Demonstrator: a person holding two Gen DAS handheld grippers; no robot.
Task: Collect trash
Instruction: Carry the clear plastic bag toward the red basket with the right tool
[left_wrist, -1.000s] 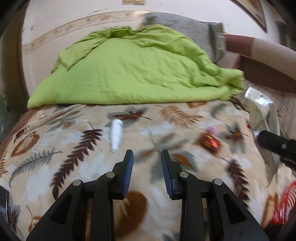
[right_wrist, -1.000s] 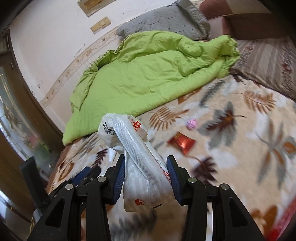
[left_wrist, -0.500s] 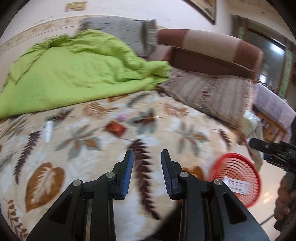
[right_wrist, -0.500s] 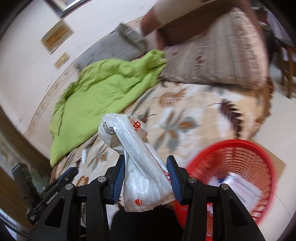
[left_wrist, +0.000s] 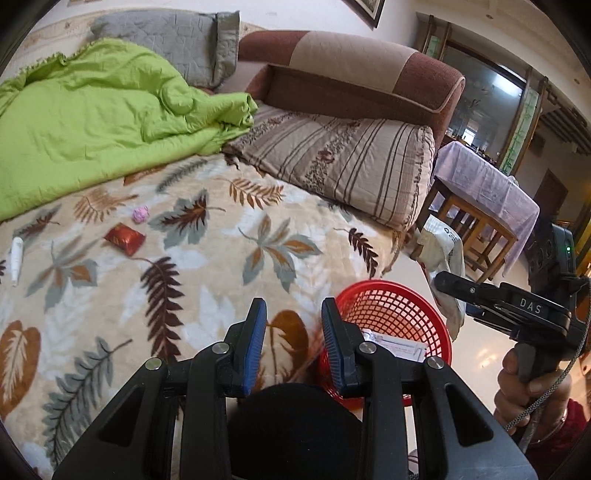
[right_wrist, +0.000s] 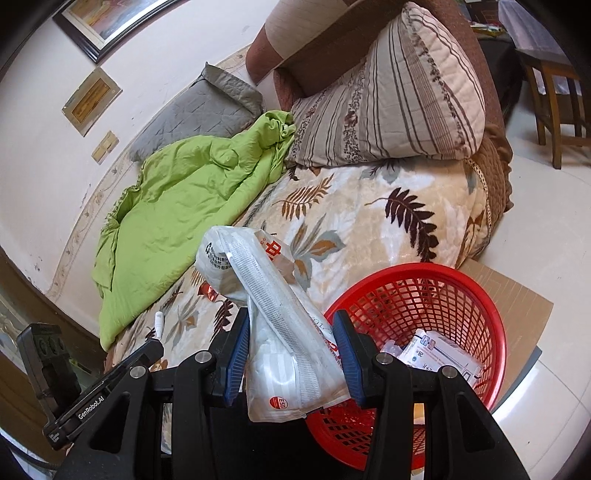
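- A crumpled white plastic bag (right_wrist: 280, 325) was gripped between the blue pads of the right gripper (right_wrist: 291, 354), its upper end flopped over toward the bed and its lower end hanging below the jaws.
- The bag was held beside the rim of the red basket (right_wrist: 491, 325), which stood on the floor against the bed and already contained a white box (right_wrist: 443, 354).
- The bag was judged light, soft and slightly slick; a pinch across its bunched middle, as seen, was thought safer than one at a loose edge.
- The left gripper (left_wrist: 293, 332) was seen with its jaws parted and nothing between them, over the leaf-patterned blanket (left_wrist: 221, 258).
- A red wrapper (left_wrist: 123, 238), a small pink ball (left_wrist: 141, 214) and a white tube (left_wrist: 16, 256) lay well apart on the blanket; all were judged light, the wrapper best taken at a raised edge, the tube across its body.
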